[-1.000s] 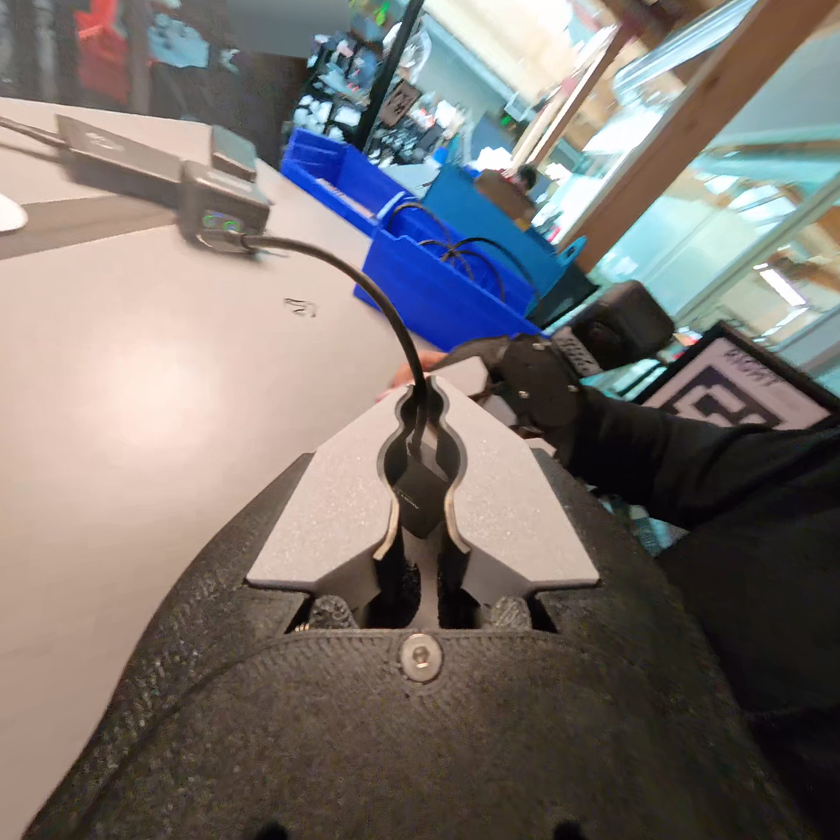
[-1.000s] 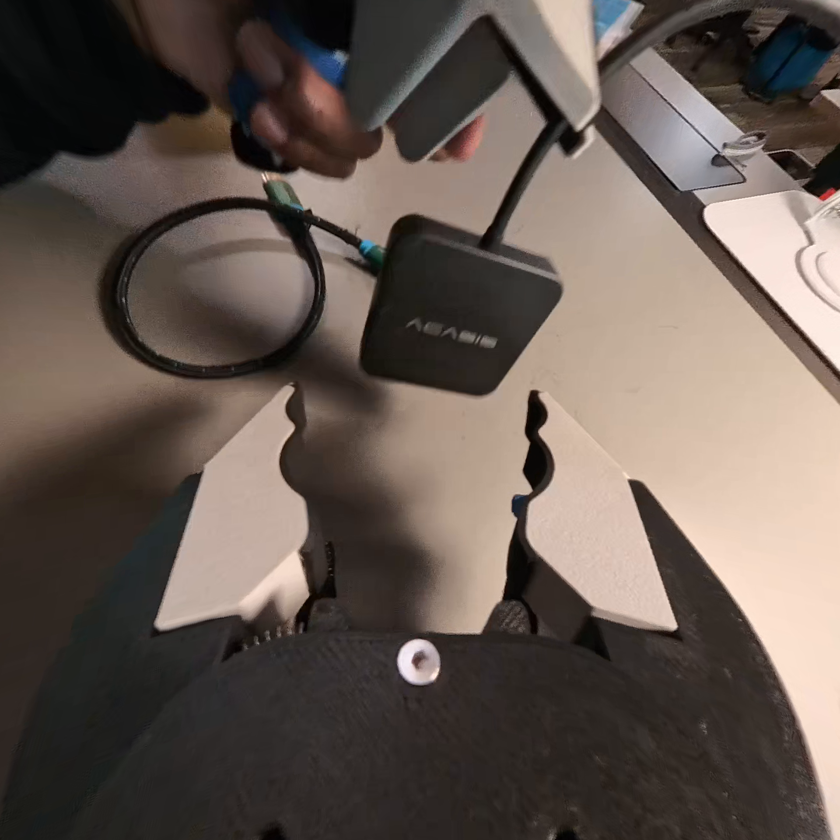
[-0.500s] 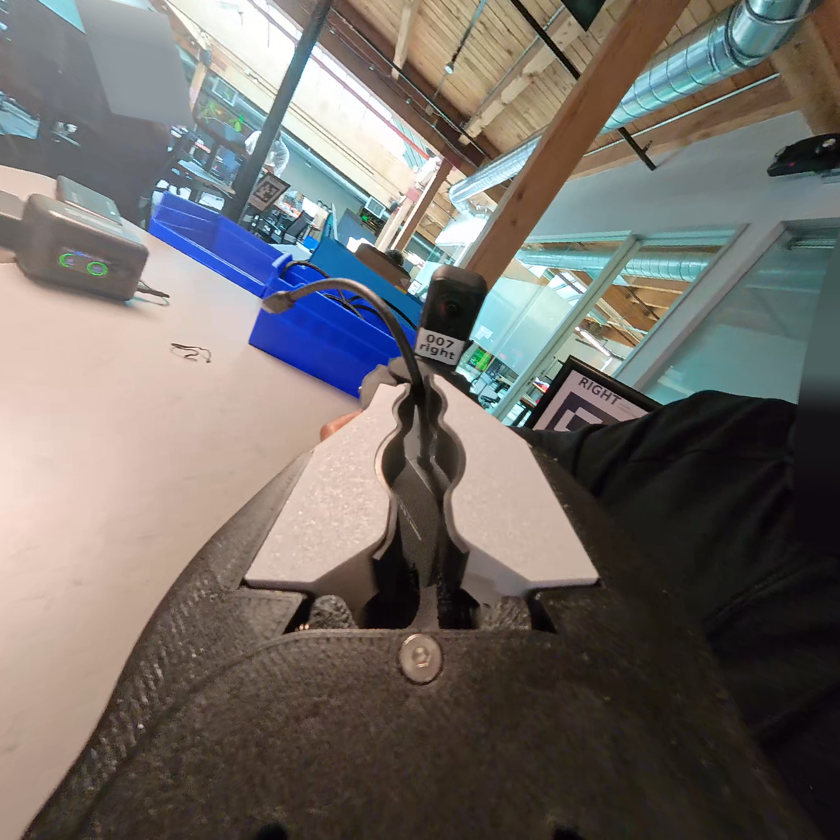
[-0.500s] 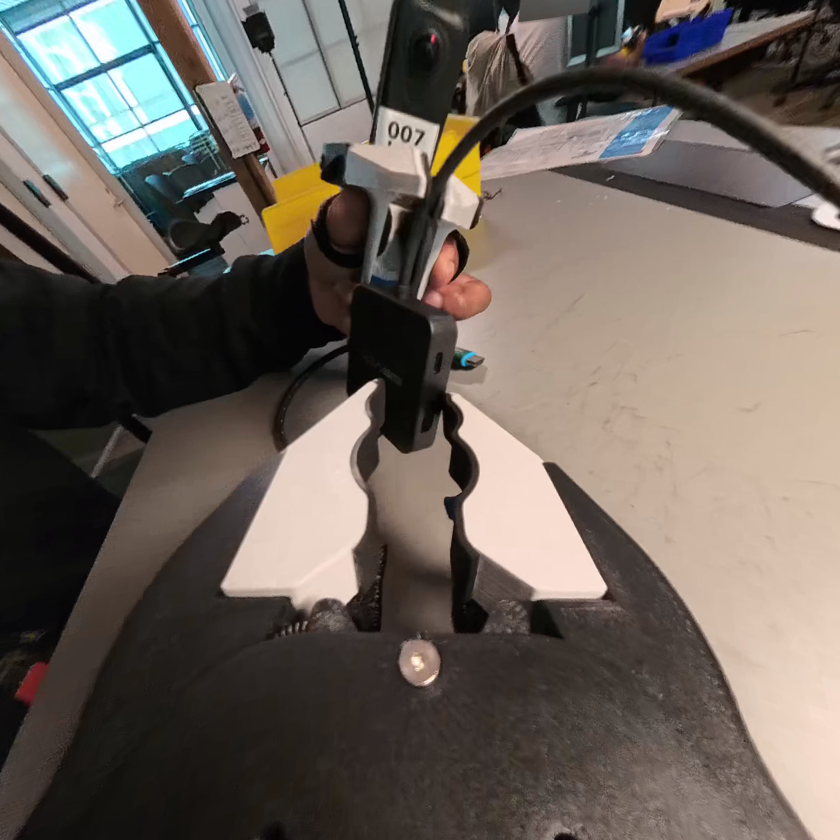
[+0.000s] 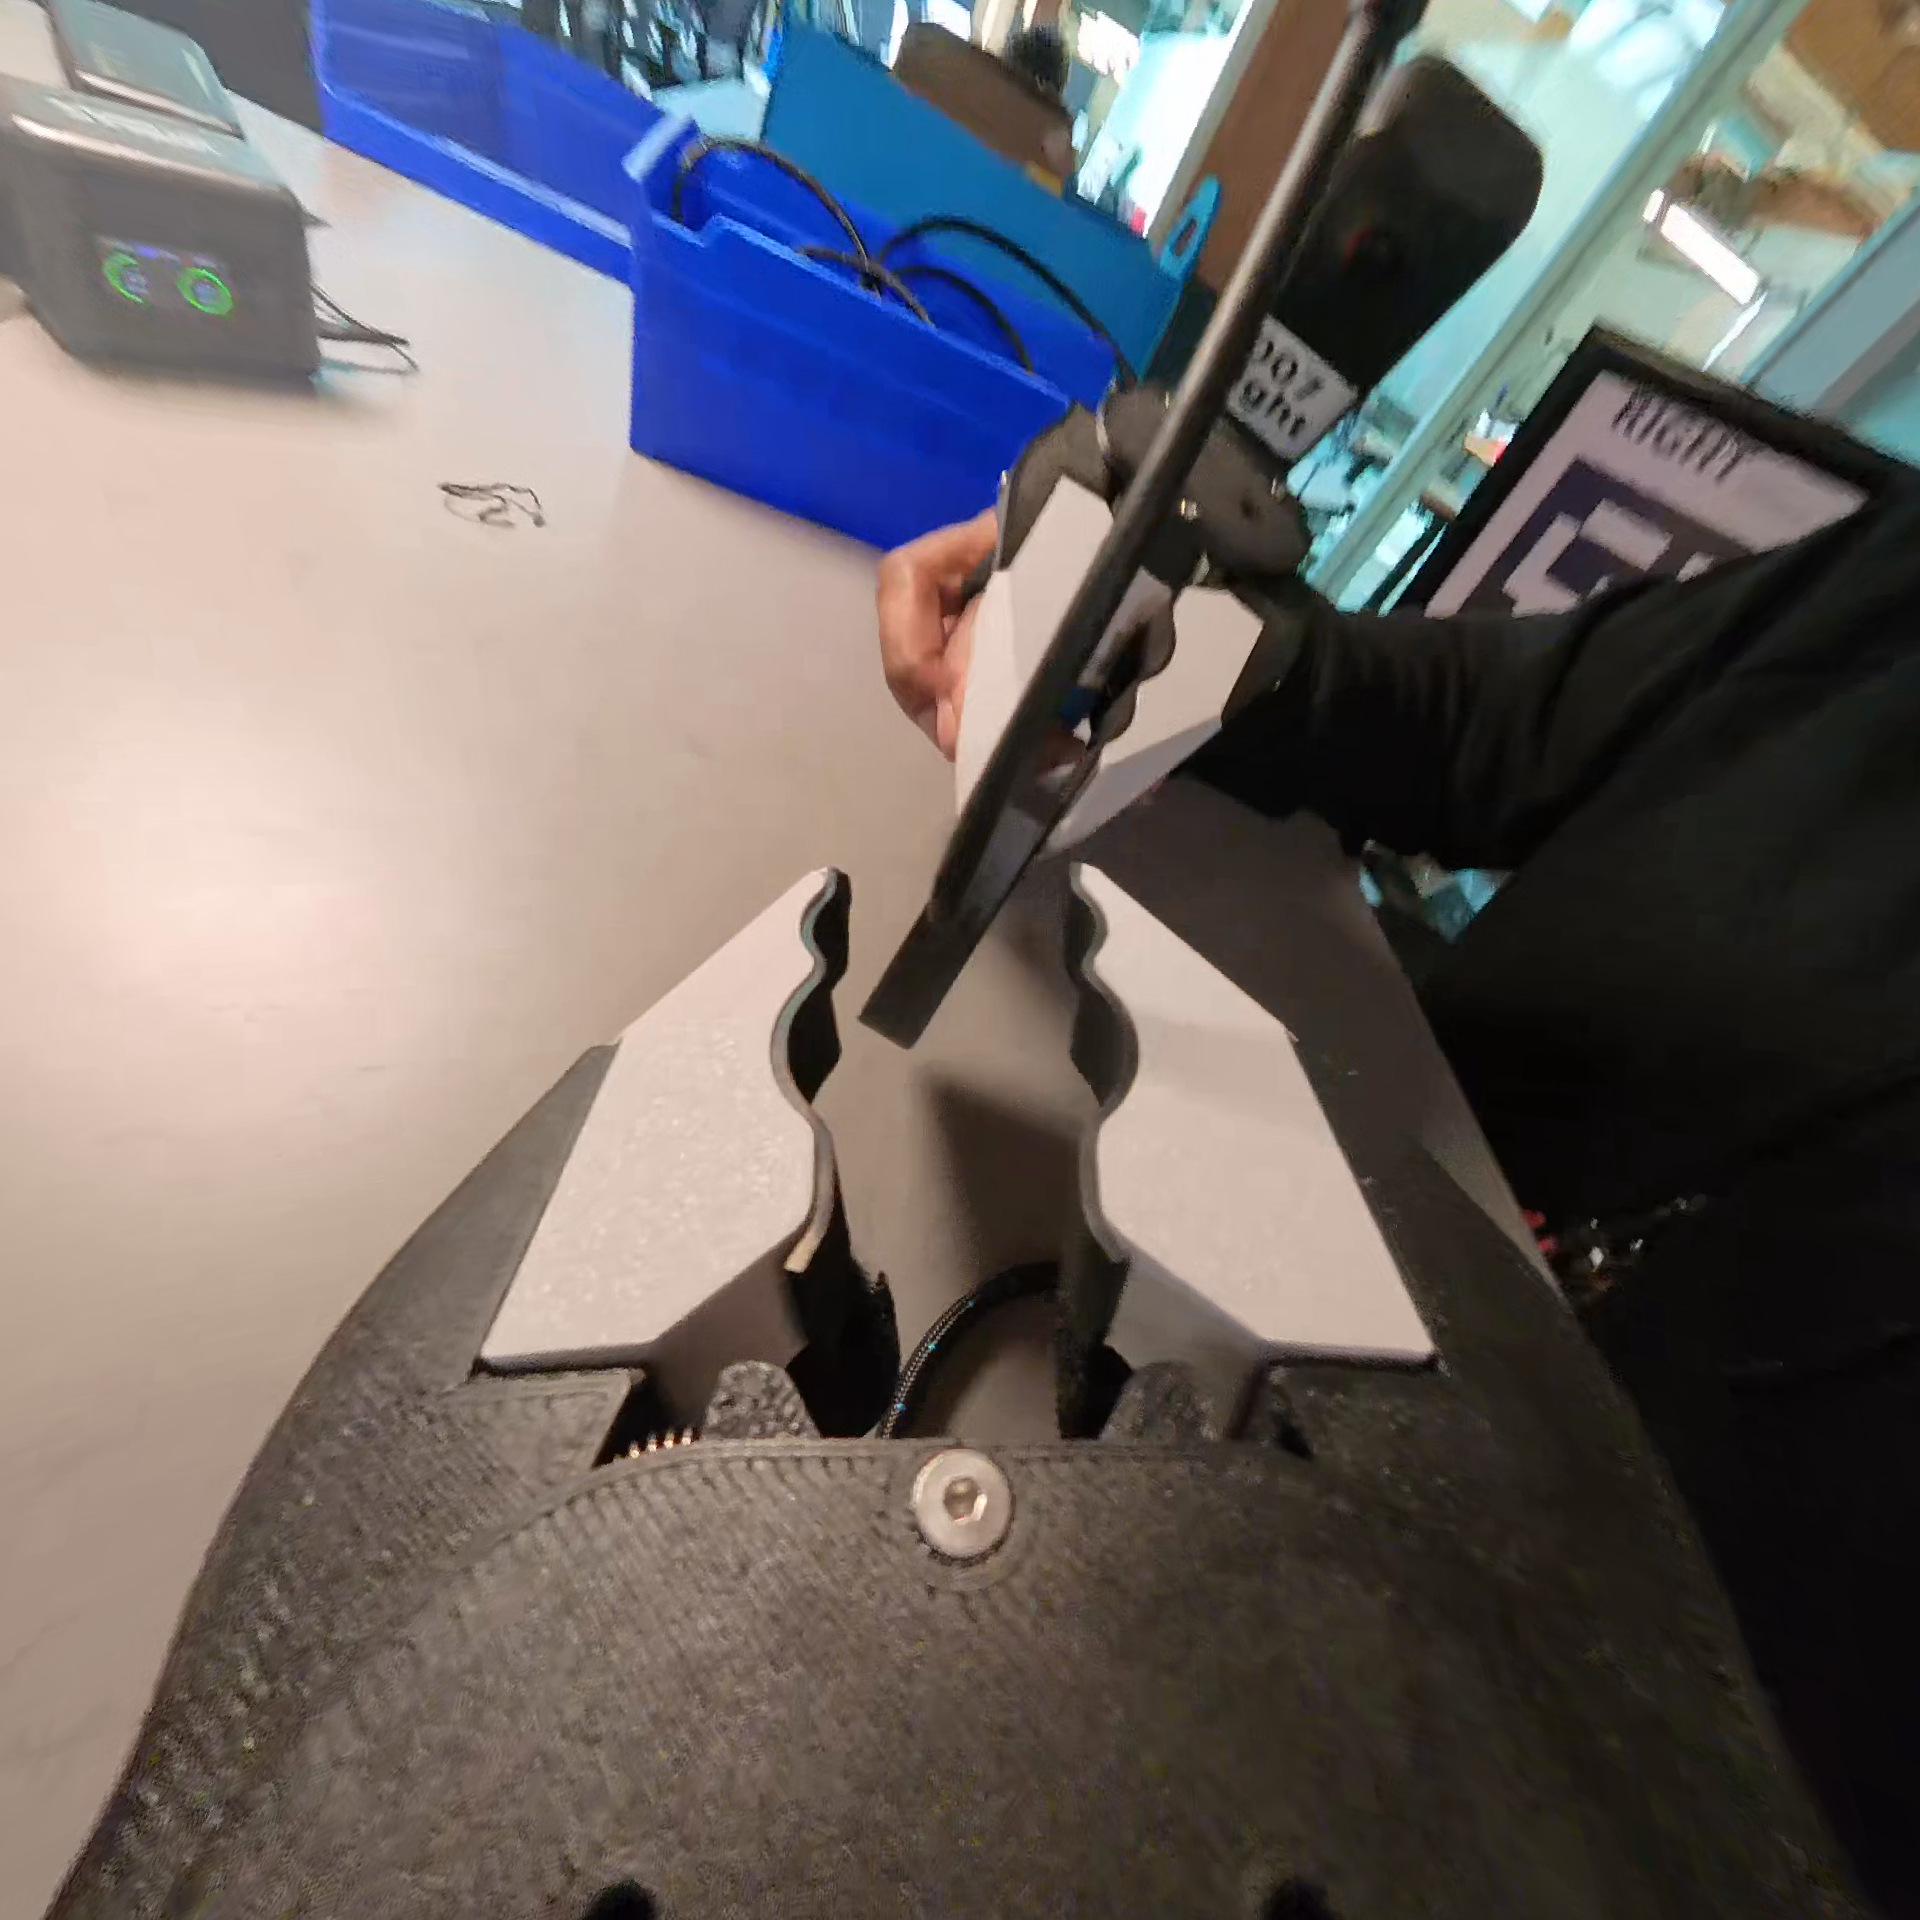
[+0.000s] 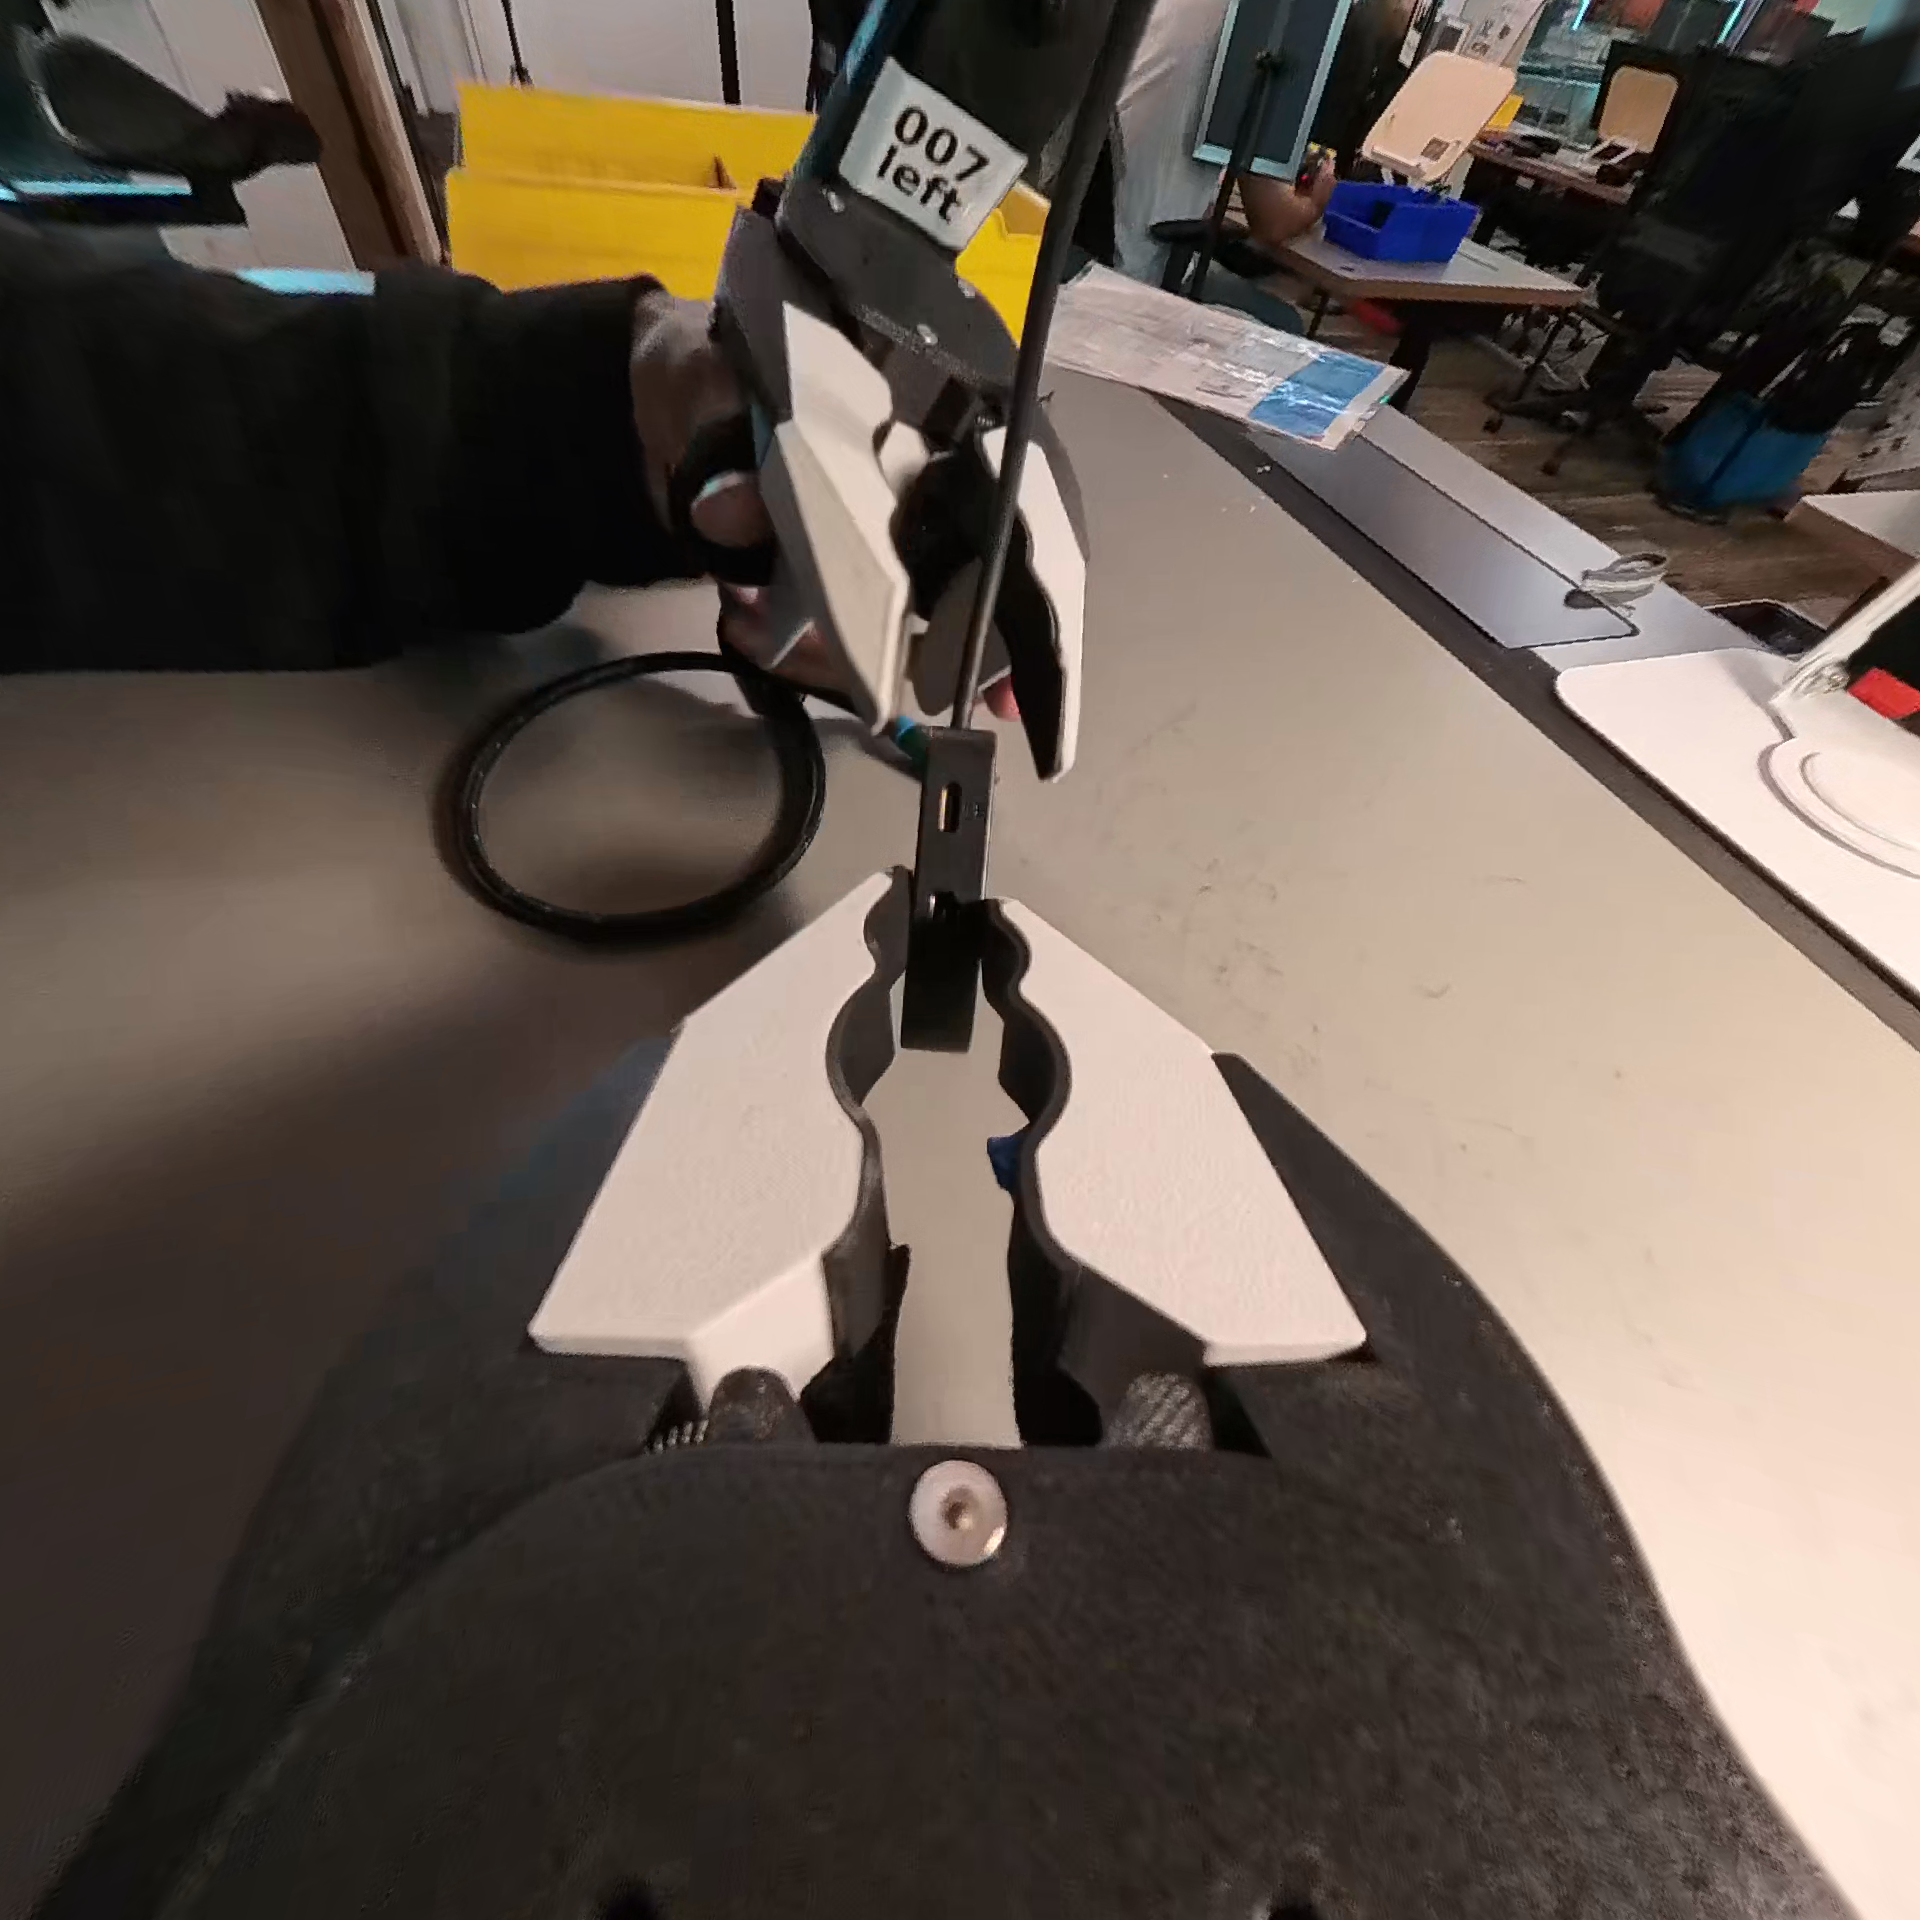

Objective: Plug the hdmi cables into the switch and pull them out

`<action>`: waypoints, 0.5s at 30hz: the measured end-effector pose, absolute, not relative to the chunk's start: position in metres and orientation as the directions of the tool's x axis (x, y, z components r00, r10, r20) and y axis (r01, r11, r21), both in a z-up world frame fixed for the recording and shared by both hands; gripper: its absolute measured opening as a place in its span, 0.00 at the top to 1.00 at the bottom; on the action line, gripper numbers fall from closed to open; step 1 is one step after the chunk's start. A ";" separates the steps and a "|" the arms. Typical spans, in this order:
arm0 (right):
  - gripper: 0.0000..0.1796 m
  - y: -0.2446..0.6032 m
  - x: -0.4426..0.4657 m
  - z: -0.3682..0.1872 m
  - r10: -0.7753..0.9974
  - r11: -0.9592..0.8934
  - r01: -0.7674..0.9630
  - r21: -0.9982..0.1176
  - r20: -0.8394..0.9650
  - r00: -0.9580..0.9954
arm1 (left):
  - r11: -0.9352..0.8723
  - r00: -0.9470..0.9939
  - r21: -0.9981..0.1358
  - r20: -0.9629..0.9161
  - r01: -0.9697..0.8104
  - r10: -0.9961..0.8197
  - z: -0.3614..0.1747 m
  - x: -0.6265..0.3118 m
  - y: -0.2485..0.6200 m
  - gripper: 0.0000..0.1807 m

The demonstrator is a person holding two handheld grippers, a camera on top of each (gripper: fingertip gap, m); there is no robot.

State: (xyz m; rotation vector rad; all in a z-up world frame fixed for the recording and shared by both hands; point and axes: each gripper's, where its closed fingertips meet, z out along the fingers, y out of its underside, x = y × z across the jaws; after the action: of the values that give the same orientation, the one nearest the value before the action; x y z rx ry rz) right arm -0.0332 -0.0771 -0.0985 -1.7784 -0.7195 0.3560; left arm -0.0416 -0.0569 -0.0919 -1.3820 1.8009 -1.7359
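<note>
The switch is a flat black box seen edge-on, held upright above the grey table. My right gripper is shut on its lower end. The switch's thin black lead runs up out of view. My left gripper is open just behind the switch's top and touches nothing. In the left wrist view the switch hangs between the fingertips of my open left gripper, with the right gripper clamped on it beyond. A coiled black HDMI cable with a teal plug lies on the table.
Blue bins with cables stand at the table's far edge. A dark box with green lights sits at the left. Yellow bins are behind the table. A white pad and a grey panel lie at the right.
My left gripper, which held the switch by its lead, has opened and let go. My right gripper has closed on the switch's body and now carries it.
</note>
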 end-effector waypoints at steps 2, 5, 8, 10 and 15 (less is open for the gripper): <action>0.93 -0.077 -0.035 -0.100 0.633 -0.180 0.306 -0.935 0.128 0.763 | -0.085 -0.524 -0.886 0.345 -0.457 -0.779 -0.102 -0.043 -0.068 0.75; 0.93 -0.079 -0.038 -0.101 0.643 -0.155 0.334 -0.929 0.162 0.749 | 0.049 -0.538 -0.885 0.237 -0.464 -0.809 -0.113 -0.043 -0.076 0.78; 0.93 -0.078 -0.039 -0.097 0.630 -0.114 0.339 -0.934 0.196 0.751 | 0.099 -0.537 -0.893 0.172 -0.438 -0.826 -0.114 -0.040 -0.072 0.89; 0.90 -0.077 -0.036 -0.095 0.623 -0.117 0.322 -0.940 0.183 0.760 | 0.085 -0.546 -0.905 0.176 -0.418 -0.819 -0.110 -0.041 -0.071 0.90; 0.77 -0.077 -0.027 -0.098 0.629 -0.124 0.317 -0.940 0.173 0.758 | 0.040 -0.546 -0.930 0.179 -0.365 -0.818 -0.098 -0.042 -0.065 0.92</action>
State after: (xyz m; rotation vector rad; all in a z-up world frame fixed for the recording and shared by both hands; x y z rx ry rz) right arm -0.0269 -0.0774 -0.0982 -1.7241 -0.7498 0.3145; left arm -0.0419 -0.0653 -0.0977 -1.1922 1.9214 -1.5160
